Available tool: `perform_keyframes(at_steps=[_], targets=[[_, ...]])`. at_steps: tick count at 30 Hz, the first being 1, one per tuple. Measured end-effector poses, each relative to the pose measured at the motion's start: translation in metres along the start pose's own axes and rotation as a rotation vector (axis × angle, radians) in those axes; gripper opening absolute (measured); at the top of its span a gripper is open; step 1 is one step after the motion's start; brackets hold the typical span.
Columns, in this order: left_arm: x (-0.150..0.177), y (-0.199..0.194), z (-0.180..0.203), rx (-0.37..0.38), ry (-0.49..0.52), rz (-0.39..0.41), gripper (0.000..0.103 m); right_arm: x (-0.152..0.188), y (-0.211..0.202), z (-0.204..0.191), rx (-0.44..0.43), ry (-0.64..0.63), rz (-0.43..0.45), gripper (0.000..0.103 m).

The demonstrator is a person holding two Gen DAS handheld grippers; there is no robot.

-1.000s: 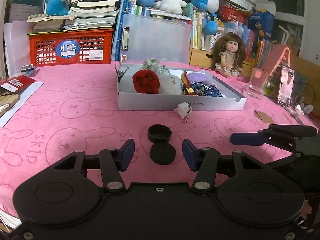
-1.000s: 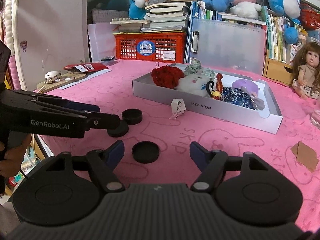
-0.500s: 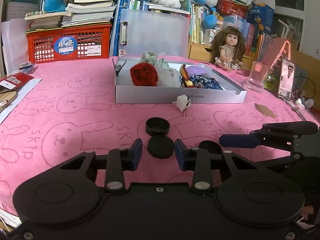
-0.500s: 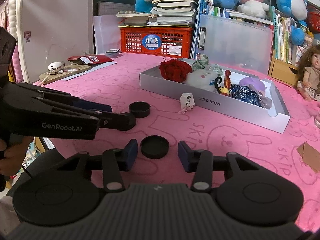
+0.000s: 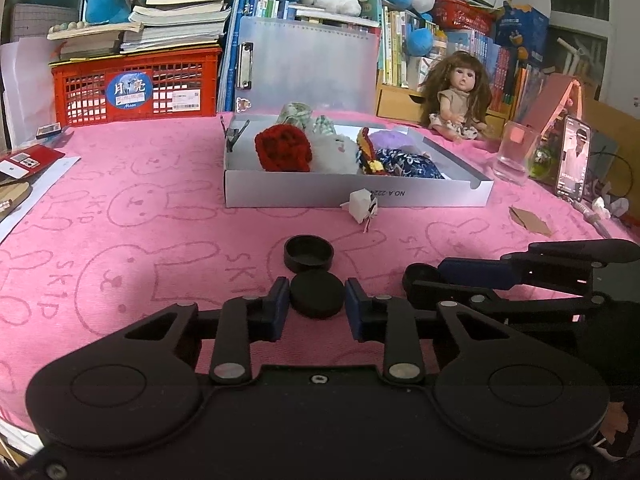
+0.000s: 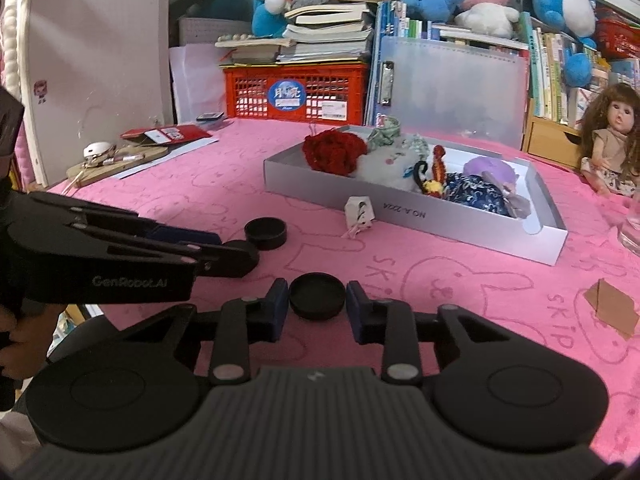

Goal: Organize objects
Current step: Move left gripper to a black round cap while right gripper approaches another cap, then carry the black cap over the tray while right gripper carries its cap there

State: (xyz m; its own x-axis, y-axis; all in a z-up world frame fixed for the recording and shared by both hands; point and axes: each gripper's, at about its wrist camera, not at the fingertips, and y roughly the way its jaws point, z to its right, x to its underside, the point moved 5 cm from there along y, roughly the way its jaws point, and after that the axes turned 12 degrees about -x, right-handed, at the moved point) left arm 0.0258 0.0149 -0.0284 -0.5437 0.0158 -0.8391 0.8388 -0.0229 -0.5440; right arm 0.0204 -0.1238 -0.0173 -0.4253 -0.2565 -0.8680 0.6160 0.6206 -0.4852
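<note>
Near the front edge of the pink rabbit-print tablecloth (image 5: 140,168), the left gripper (image 5: 316,304) has just been closing and now clamps a flat black round lid (image 5: 317,295) across its rim. The right gripper (image 6: 317,302) has likewise been closing on a second black round lid (image 6: 317,295), its pads touching the rim. Both lids look light, rigid and smooth, so a grip straight across the rim suits them.

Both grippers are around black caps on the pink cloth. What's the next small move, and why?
Probably lift both slightly. The left gripper is shut on the left cap; the right gripper's jaws have just been closing and now press the right cap. Both caps lie flat on the pink cloth.
</note>
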Motion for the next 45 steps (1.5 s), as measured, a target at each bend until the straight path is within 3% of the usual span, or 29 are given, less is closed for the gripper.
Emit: perform_keyframes(at_steps=[11, 22, 33, 45], targets=[[-0.007, -0.007, 0.003, 0.014, 0.003, 0.029, 0.028, -0.003, -0.004, 0.012, 0.044, 0.041, 0.019, 0.037], [-0.038, -0.002, 0.003, -0.009, 0.018, 0.076, 0.028, -0.022, -0.007, 0.047, 0.154, 0.11, 0.042, 0.036], [-0.085, 0.02, 0.007, 0.0, 0.007, 0.118, 0.028, -0.051, -0.009, 0.087, 0.212, 0.183, 0.058, 0.036], [-0.111, 0.064, 0.019, 0.04, 0.0, 0.076, 0.028, -0.064, -0.001, 0.14, 0.231, 0.32, 0.033, 0.036]])
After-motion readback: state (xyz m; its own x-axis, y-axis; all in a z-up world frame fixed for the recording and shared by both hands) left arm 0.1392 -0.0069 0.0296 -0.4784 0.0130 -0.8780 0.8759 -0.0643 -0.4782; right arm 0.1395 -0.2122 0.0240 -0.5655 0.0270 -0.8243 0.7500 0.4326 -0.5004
